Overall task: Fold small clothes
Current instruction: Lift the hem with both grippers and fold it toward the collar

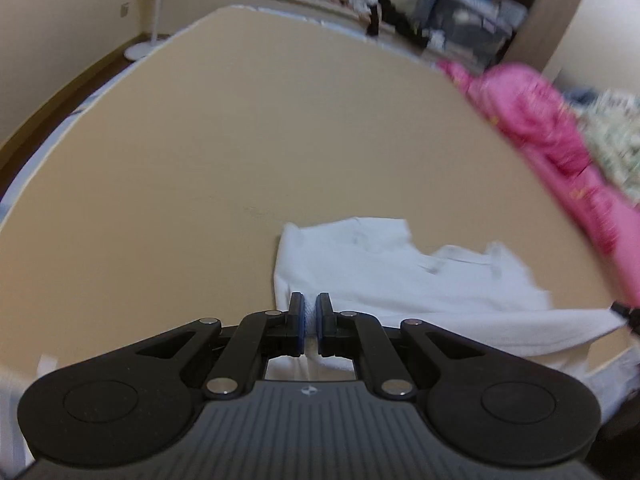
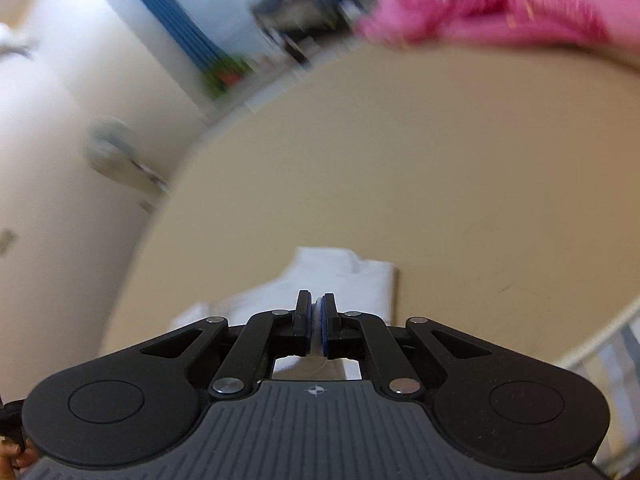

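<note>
A small white garment (image 1: pixel 400 276) lies on the tan table (image 1: pixel 200 160), spread to the right of my left gripper. My left gripper (image 1: pixel 310 308) is shut on the garment's near left edge, white cloth showing between its blue pads. In the right wrist view the same white garment (image 2: pixel 340 276) lies just ahead, and my right gripper (image 2: pixel 317 312) is shut on its near edge, cloth pinched between the pads. The tip of the right gripper (image 1: pixel 624 312) shows at the right edge of the left wrist view, at the garment's other end.
A pile of pink clothing (image 1: pixel 540 128) and a pale patterned cloth (image 1: pixel 616 136) lie at the table's right side; the pink pile (image 2: pixel 500 4) is far ahead in the right wrist view. A fan stand (image 1: pixel 140 48) stands on the floor beyond the table's left edge.
</note>
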### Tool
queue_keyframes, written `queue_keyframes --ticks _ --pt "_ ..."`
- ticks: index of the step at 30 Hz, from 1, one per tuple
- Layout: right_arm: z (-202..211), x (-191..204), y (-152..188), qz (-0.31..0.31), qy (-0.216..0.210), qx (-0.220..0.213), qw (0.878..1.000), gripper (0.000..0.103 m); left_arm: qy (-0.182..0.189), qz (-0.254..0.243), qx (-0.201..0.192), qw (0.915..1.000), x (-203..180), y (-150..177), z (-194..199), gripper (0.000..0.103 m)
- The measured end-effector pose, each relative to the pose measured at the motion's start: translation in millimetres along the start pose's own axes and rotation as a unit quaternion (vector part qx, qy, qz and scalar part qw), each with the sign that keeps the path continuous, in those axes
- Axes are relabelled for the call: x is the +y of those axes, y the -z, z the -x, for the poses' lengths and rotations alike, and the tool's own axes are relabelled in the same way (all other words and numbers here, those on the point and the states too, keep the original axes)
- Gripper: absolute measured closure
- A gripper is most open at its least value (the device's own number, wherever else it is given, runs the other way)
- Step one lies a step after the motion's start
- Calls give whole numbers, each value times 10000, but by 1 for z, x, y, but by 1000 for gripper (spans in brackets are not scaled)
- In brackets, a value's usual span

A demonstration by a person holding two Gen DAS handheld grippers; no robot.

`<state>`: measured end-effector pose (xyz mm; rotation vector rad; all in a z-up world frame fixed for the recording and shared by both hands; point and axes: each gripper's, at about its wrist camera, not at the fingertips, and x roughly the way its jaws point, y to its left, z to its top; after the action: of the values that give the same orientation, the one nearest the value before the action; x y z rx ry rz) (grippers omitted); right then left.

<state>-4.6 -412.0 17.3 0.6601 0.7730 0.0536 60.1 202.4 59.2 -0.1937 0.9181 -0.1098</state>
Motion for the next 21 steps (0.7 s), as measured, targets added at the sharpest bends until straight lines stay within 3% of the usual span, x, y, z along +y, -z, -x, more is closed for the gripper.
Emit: queue_keyframes --ticks 3,6,7,9,11,14,18,21 --pt "-63 -9 -21 -10 402 287 9988 98 -236 47 82 9997 6 -17 -48 92" --pt "-83 -18 -6 94 921 -43 9957 97 -179 455 142 9987 29 -19 -60 78" --pt "-91 -23 -6 36 1129 162 9935 95 -99 567 87 9983 36 -18 -56 75" --pt "-89 -27 -12 -108 878 73 9961 95 31 590 140 9982 41 -15 -56 69" --pt "-89 -22 -12 238 723 96 9971 95 -35 380 393 9985 41 -13 -62 69" --pt "-107 -15 -2 823 810 603 9915 90 -208 81 552 9982 36 -10 -70 68" --pt "-123 1 2 1379 816 596 9853 76 -124 16 533 9985 34 -16 -77 65" --pt "-131 6 0 1487 842 542 9838 73 -204 -98 614 9979 23 -17 -89 63"
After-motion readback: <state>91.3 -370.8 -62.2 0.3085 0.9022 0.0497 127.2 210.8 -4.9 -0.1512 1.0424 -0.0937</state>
